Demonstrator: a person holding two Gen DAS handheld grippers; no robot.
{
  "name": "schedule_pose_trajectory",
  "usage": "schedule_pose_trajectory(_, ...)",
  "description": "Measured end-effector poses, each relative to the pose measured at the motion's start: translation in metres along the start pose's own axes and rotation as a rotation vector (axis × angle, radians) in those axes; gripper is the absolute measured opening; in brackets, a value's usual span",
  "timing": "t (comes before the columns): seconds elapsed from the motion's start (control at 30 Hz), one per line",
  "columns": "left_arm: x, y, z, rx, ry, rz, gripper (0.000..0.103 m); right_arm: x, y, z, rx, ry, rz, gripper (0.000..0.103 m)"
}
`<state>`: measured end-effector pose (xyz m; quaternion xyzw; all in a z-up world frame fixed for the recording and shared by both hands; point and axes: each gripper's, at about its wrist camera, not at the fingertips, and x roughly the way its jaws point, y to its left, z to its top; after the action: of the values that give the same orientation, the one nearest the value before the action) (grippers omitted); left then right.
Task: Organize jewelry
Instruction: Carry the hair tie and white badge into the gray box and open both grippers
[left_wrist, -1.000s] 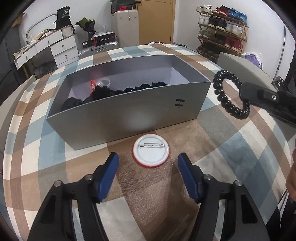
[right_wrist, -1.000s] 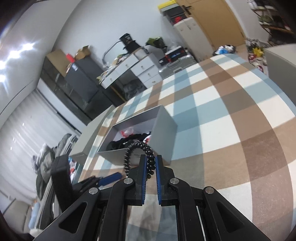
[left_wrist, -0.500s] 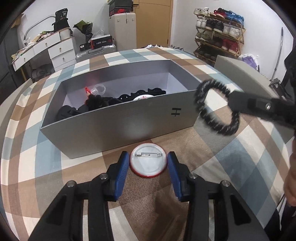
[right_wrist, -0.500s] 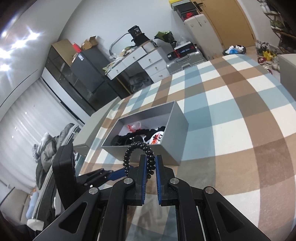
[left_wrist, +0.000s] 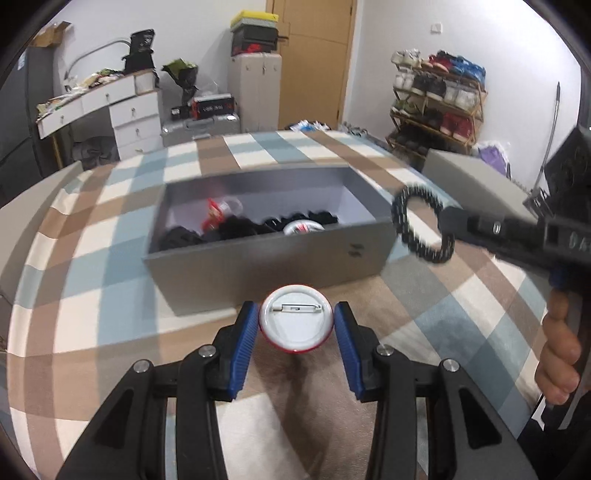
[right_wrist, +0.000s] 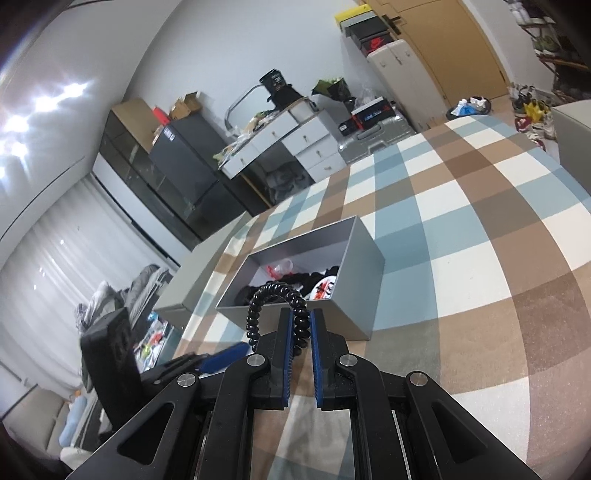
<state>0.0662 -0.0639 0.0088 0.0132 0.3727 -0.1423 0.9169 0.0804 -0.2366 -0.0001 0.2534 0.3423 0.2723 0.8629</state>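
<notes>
While the left hand-held gripper (left_wrist: 297, 328) is pinching the round pin badge (left_wrist: 296, 319) by its rim, lifted just before the grey box (left_wrist: 266, 258), the right hand-held gripper (right_wrist: 300, 332) is clamping the black spiral hair tie (right_wrist: 275, 295) near the box's corner. Both loads seem to be heading into the box; next, each needs carrying over the open top before releasing.
</notes>
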Motion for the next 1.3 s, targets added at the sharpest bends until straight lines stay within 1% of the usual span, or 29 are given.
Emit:
schedule_pose_trajectory(0.17, -0.008, 0.011, 0.007, -0.045, -0.040, -0.012, 0.036, -0.001, 0.003, -0.001, -0.002, -0.024, -0.023, 0.009)
schedule_pose_trajectory(0.37, -0.013, 0.024, 0.013, -0.063, -0.079, -0.003, 0.036, 0.000, 0.007, 0.000, -0.015, -0.027, -0.024, 0.009)
schedule_pose_trajectory(0.63, -0.016, 0.035, 0.023, -0.082, -0.119, 0.002, 0.036, 0.004, 0.023, 0.008, -0.048, -0.039, -0.029, 0.009)
schedule_pose_trajectory(0.87, -0.014, 0.036, 0.030, -0.073, -0.135, -0.003, 0.036, 0.009, 0.035, 0.018, -0.068, -0.044, -0.034, 0.009)
schedule_pose_trajectory(1.1, -0.017, 0.039, 0.036, -0.051, -0.154, 0.012, 0.036, 0.015, 0.043, 0.026, -0.076, -0.063, -0.053, 0.009)
schedule_pose_trajectory(1.3, -0.004, 0.043, 0.043, -0.046, -0.142, 0.019, 0.036, 0.024, 0.042, 0.035, -0.058, -0.083, -0.104, 0.009)
